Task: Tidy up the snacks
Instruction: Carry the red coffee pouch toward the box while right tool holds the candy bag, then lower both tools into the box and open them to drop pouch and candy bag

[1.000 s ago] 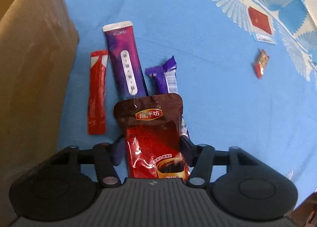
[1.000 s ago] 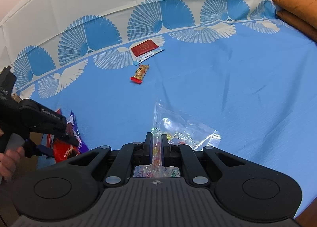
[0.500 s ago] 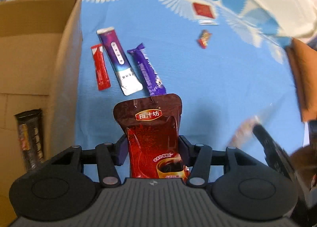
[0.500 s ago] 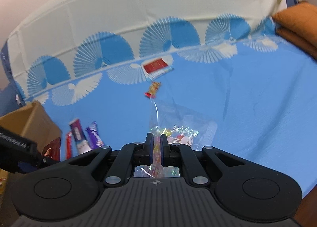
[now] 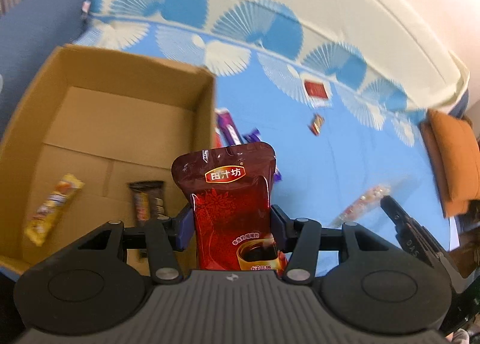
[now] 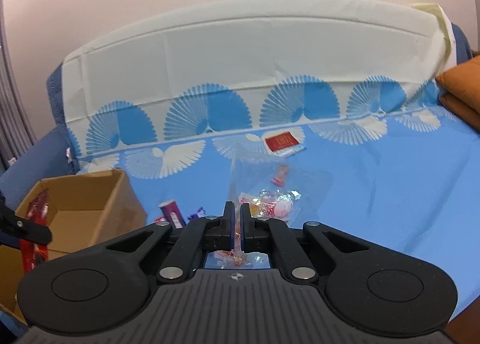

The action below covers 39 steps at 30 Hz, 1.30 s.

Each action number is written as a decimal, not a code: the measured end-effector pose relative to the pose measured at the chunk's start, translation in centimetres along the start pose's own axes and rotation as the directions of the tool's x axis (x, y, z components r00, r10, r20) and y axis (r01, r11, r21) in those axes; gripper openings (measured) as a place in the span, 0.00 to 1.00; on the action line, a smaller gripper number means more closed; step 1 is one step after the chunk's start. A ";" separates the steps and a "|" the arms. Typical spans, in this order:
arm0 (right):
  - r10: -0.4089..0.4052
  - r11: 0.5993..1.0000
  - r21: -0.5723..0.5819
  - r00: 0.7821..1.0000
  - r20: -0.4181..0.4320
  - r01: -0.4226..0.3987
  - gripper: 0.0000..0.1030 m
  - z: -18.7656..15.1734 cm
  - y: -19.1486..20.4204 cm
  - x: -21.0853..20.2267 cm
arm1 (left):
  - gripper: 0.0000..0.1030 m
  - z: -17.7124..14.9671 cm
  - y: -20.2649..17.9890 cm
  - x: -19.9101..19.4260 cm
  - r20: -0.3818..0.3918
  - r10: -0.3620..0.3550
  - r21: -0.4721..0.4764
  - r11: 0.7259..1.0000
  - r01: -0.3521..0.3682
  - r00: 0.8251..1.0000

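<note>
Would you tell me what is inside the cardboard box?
The box holds a yellow bar and a dark bar. The red pouch and left gripper hide its near corner.

The dark red pouch (image 5: 232,206) bears a label reading "田汁坊".

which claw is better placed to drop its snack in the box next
Left. The left claw holds the red pouch beside the cardboard box; the right claw with the candy bag is farther away.

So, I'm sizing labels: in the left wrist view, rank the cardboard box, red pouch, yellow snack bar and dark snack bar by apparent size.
1. cardboard box
2. red pouch, though it looks bigger from nearness to the camera
3. yellow snack bar
4. dark snack bar, partly hidden by the left gripper, so unsure
</note>
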State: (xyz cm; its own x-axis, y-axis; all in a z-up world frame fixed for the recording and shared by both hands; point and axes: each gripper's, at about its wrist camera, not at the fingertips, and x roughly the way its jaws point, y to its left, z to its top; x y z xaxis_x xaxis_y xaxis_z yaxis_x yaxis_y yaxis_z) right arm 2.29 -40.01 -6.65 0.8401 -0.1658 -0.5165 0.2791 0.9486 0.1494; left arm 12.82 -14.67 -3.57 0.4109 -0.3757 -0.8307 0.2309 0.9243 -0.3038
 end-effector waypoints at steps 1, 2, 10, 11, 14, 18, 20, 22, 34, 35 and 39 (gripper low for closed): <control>0.005 1.000 -0.006 1.000 0.004 -0.005 0.03 0.2 0.4 -0.3 | 0.56 0.1 0.6 -0.7 0.011 0.003 -0.008 1.000 -0.003 1.000; 0.011 1.000 -0.011 1.000 0.009 -0.011 0.03 0.4 0.9 -0.7 | 0.56 0.1 1.4 -1.5 0.022 0.006 -0.017 1.000 -0.005 1.000; 0.104 0.992 -0.079 0.993 0.062 -0.099 0.03 2.4 5.9 -4.7 | 0.56 0.0 5.7 -5.9 0.112 0.053 -0.032 0.998 -0.050 0.992; 0.117 0.990 -0.090 0.991 0.067 -0.111 0.03 2.6 6.6 -5.0 | 0.56 -0.1 6.2 -6.3 0.121 0.057 -0.035 0.998 -0.053 0.991; 0.162 0.980 -0.130 0.984 0.075 -0.152 0.03 3.3 9.1 -6.0 | 0.56 -0.2 7.9 -7.4 0.143 0.067 -0.045 0.997 -0.061 0.988; 0.219 0.964 -0.170 0.973 0.071 -0.205 0.03 3.9 12.2 -6.5 | 0.56 -0.7 10.0 -8.5 0.166 0.080 -0.044 0.996 -0.073 0.983; 0.243 0.956 -0.186 0.968 0.066 -0.227 0.03 4.0 13.7 -6.7 | 0.56 -0.9 10.9 -8.9 0.173 0.084 -0.037 0.996 -0.079 0.981; 0.265 0.947 -0.205 0.963 0.057 -0.249 0.03 4.0 15.1 -6.7 | 0.56 -1.0 11.6 -9.2 0.181 0.086 -0.031 0.996 -0.082 0.980; 0.333 0.906 -0.257 0.941 -0.053 -0.335 0.03 2.7 21.1 -4.6 | 0.56 -0.3 14.7 -8.0 0.175 0.092 -0.045 0.995 -0.086 0.980; 0.336 0.904 -0.258 0.940 -0.061 -0.340 0.03 2.5 21.3 -4.3 | 0.56 -0.1 14.9 -7.8 0.172 0.093 -0.047 0.995 -0.086 0.981; 0.344 0.896 -0.265 0.935 -0.092 -0.356 0.03 2.2 22.4 -3.0 | 0.56 0.4 15.4 -6.6 0.155 0.099 -0.048 0.995 -0.092 0.983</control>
State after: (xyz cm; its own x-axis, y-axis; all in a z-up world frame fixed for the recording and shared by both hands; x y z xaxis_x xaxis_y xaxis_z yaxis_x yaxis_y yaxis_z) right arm 7.03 -18.89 0.12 0.8383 0.1960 -0.5088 -0.1718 0.9806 0.0947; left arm 14.06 2.01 -2.55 0.5630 -0.2886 -0.7744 0.1494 0.9572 -0.2481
